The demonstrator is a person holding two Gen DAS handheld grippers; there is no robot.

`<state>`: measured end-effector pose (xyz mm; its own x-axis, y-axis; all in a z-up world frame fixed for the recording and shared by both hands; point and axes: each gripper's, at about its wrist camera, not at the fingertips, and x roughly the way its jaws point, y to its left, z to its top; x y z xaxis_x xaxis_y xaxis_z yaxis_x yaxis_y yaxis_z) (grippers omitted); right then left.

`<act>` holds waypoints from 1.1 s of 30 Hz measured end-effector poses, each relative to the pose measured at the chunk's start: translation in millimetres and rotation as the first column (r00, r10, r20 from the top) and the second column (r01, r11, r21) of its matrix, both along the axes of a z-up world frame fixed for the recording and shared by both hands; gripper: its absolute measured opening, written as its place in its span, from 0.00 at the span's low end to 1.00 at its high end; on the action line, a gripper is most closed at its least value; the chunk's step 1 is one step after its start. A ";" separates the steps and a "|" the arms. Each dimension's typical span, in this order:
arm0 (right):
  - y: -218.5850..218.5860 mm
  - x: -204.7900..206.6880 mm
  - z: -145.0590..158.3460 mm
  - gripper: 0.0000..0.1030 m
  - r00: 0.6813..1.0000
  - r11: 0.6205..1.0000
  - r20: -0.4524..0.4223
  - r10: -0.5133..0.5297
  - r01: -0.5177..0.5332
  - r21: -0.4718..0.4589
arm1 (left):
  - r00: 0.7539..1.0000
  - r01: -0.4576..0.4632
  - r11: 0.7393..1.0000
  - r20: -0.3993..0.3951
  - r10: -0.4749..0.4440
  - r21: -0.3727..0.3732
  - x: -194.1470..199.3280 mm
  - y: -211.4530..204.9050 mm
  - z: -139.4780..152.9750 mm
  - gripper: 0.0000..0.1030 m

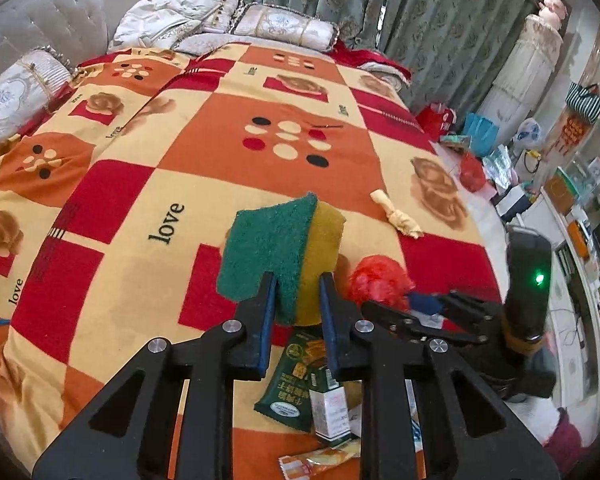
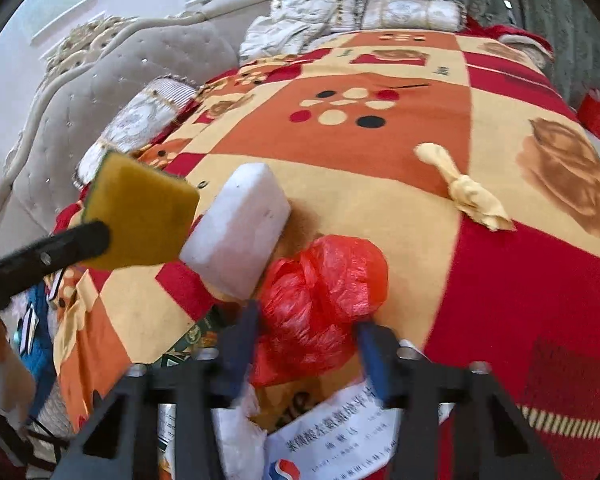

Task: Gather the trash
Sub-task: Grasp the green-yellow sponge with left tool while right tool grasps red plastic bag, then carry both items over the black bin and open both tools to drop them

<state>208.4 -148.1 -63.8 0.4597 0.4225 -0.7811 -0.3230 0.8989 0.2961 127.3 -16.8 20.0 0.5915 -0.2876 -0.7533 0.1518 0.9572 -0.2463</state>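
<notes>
My left gripper (image 1: 300, 286) is shut on a green and yellow sponge (image 1: 276, 248) and holds it above the patterned bedspread (image 1: 220, 140). The right wrist view shows the same sponge (image 2: 140, 216) at the left, its yellow side facing the camera. A crumpled red plastic bag (image 2: 320, 300) lies on the bed between the blue pads of my right gripper (image 2: 308, 332), which press on both its sides. A white foam block (image 2: 236, 232) lies just left of the bag. A twisted yellow rag (image 2: 468, 196) lies farther back on the right.
Near the bed's front edge lie a green packet (image 1: 296, 380), a small white box (image 1: 332, 412), an orange wrapper (image 1: 316, 460) and a printed white packet (image 2: 340, 432). Pillows (image 1: 284, 26) line the far end. Bags and clutter (image 1: 476, 148) crowd the floor on the right.
</notes>
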 end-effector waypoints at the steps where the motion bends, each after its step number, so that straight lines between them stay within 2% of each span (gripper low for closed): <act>1: -0.2 -2.5 2.9 0.34 1.000 1.000 0.011 0.003 -0.003 0.001 | 1.000 0.003 1.000 0.004 -0.003 -0.003 -1.6 -0.6 2.1 0.18; 7: -21.9 -30.4 45.3 0.33 0.994 0.999 0.110 -0.018 0.012 0.051 | 0.998 0.041 0.999 0.041 -0.040 -0.020 -15.2 -16.0 19.1 0.18; 13: -46.5 -70.9 75.4 0.33 0.983 0.999 0.178 -0.044 0.038 0.039 | 0.993 0.105 0.994 0.060 -0.104 -0.025 -31.6 -50.9 28.8 0.18; 25: -128.8 -139.4 70.6 0.33 0.966 0.981 0.179 -0.189 0.192 -0.002 | 0.967 0.249 0.968 0.042 -0.249 0.020 -65.7 -141.1 21.1 0.18; 33: -201.0 -176.6 71.1 0.33 0.929 0.944 0.173 -0.326 0.331 0.001 | 0.934 0.355 0.935 0.046 -0.355 0.022 -86.7 -202.1 23.5 0.18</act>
<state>31.8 -349.1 7.3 0.6945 0.2047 -0.6897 -0.0511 0.9703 0.2364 40.7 -219.0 43.4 0.4885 -0.4756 -0.7316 0.4937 0.8420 -0.2176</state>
